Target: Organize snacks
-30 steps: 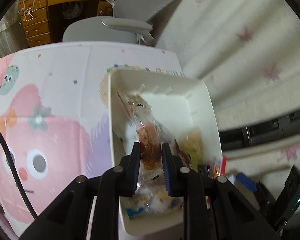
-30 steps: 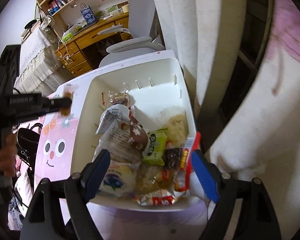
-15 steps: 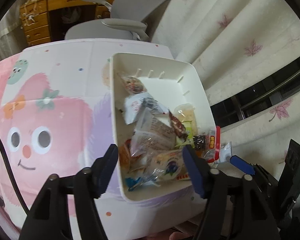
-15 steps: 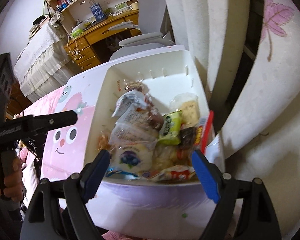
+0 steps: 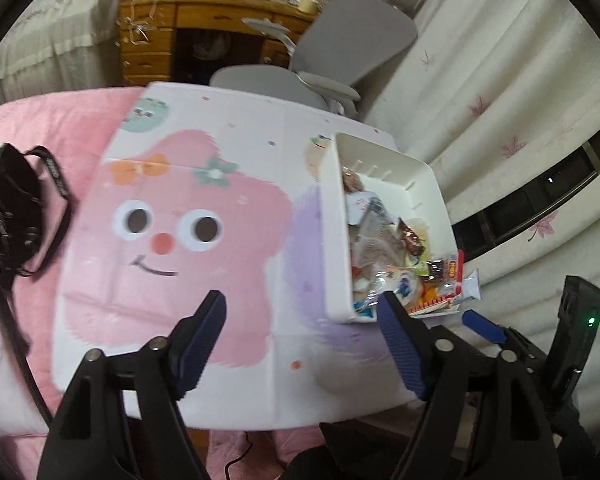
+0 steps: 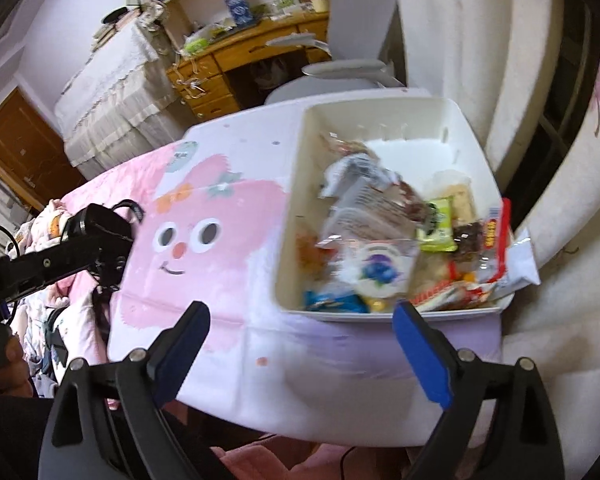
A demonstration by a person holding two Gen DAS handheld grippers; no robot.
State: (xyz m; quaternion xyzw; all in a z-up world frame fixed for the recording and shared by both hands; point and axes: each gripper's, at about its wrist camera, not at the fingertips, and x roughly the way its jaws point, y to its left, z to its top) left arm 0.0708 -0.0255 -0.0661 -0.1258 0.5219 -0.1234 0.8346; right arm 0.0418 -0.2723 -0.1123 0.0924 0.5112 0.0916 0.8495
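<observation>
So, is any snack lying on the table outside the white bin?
No, every snack packet sits inside the white bin; the cartoon table cover around it is bare.

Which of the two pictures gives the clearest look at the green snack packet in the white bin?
The right wrist view: the green packet lies face-up in the white bin. In the left wrist view only a sliver of it shows among wrappers.

We see a small counter point(image 5: 260, 352) covered by a white cloth printed with a smiling pink figure point(image 6: 204, 248). At its far right corner sits a white bin point(image 6: 288, 248), resting directly on the cloth and heaped with wrapped snacks point(image 6: 384, 240); some wrappers overhang the bin's right rim.
</observation>
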